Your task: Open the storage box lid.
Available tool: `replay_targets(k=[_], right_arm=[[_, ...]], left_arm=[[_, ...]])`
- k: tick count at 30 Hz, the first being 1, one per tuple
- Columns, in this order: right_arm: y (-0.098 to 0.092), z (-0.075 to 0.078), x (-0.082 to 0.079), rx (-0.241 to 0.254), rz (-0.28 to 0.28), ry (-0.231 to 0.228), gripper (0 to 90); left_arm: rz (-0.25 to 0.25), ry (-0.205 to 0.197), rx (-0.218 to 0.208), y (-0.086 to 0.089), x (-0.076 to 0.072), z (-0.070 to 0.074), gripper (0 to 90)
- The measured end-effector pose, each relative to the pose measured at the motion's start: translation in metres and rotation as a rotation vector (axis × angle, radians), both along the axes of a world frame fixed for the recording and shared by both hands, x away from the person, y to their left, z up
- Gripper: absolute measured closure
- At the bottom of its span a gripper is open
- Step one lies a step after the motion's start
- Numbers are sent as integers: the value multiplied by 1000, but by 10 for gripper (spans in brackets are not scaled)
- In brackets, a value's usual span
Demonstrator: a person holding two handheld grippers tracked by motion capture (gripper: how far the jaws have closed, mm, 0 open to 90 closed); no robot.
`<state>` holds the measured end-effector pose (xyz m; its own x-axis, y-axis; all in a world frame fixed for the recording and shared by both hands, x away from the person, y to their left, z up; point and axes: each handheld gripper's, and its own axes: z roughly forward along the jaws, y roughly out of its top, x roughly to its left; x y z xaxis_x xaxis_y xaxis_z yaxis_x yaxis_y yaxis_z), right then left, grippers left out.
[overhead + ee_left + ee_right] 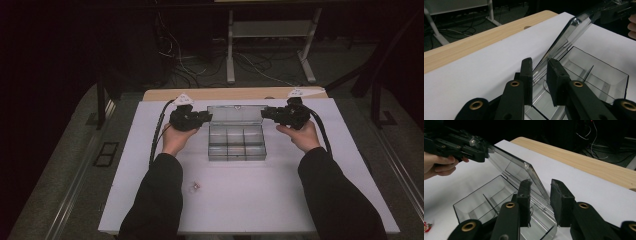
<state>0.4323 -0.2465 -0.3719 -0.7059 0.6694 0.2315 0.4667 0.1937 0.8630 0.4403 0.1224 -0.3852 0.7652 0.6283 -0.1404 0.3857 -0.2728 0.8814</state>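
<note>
Sitting near the middle of the white surface [300,200], a clear plastic box [236,143] with divided compartments has its lid [236,114] raised on the far side. From the high view, the left gripper [207,118] reaches in at the lid's left end and the right gripper [265,114] at its right end, each held by one of the person's hands, with dark sleeves coming in from the bottom edge.

From the left gripper view, the two black fingers [527,75] stand a little apart with the edge of the tilted lid [564,40] running between them; whether they actually press on it cannot be told. The open box [599,75] lies just to the right of them, and the other gripper [617,11] shows at the lid's far end, top right.

From the right gripper view, the fingers [561,200] are clearly apart, the lid's [516,167] near corner standing in the gap close to the left one, without a visible grip. The box's [481,202] compartments sit below and left, and the other gripper [456,145] meets the lid's far corner, though its fingers are too dark to read.

A small red and white object [194,187] lies on the surface nearer the person, well apart from the box. Beyond the white sheet a strip of wooden tabletop [235,93] shows.
</note>
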Motion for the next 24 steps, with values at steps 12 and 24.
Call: replay_targets(k=[12, 24], right_arm=[[3, -18, 13, 32, -11, 4, 682], [6, -34, 20, 32, -35, 40, 684]], left_arm=[[20, 15, -43, 1, 8, -8, 751], [46, 66, -54, 0, 14, -20, 754]])
